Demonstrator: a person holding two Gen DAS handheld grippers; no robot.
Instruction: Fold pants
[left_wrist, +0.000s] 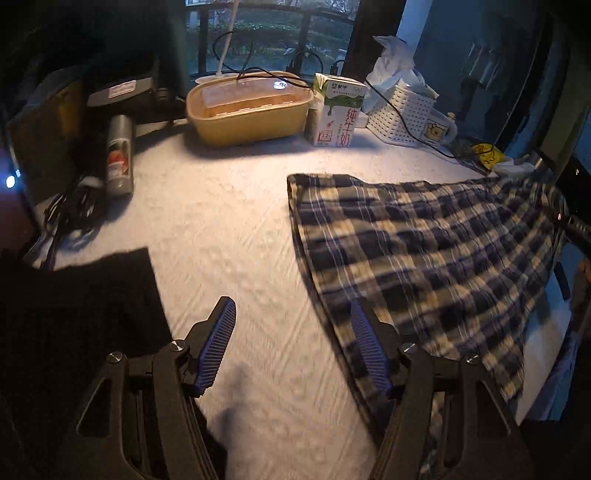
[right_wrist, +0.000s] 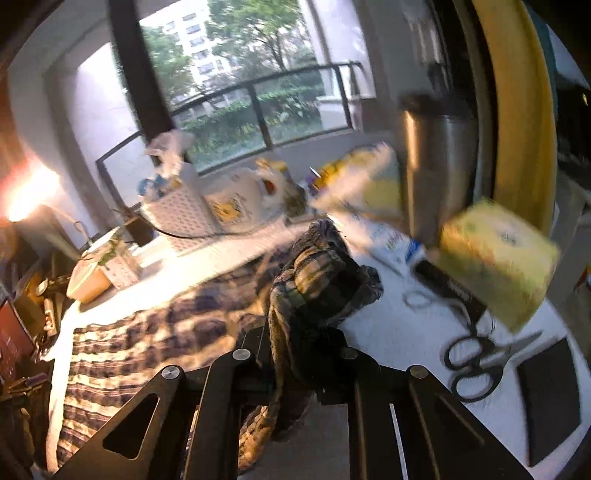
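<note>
My left gripper (left_wrist: 293, 319) stands spread apart with nothing between its ribbed blue pads (left_wrist: 218, 345), above the pale, finely textured table cover (left_wrist: 229, 221). Just right of it lie the pants (left_wrist: 424, 258), soft checked cloth in dark blue and cream, spread flat across the right part of the table and rising at the far right edge. On the left a flat black cloth (left_wrist: 85, 302) lies near me. My right gripper (right_wrist: 301, 332) is clenched on a bunched, wrinkled end of the same pants, which is lifted from the table while the rest trails away to the left. Beside it on the right are black scissors (right_wrist: 476, 365) and a yellow box (right_wrist: 495, 258), blurred. Farther back stand a grey spray can (left_wrist: 119, 155), a rounded yellow container (left_wrist: 247, 110) with a clear lid, a milk carton (left_wrist: 336, 112), a white perforated basket (left_wrist: 400, 110) with crumpled tissue, and a mug (left_wrist: 439, 129). Behind them is a large window (right_wrist: 236, 92) with a dark railing, trees and a building outside.
</note>
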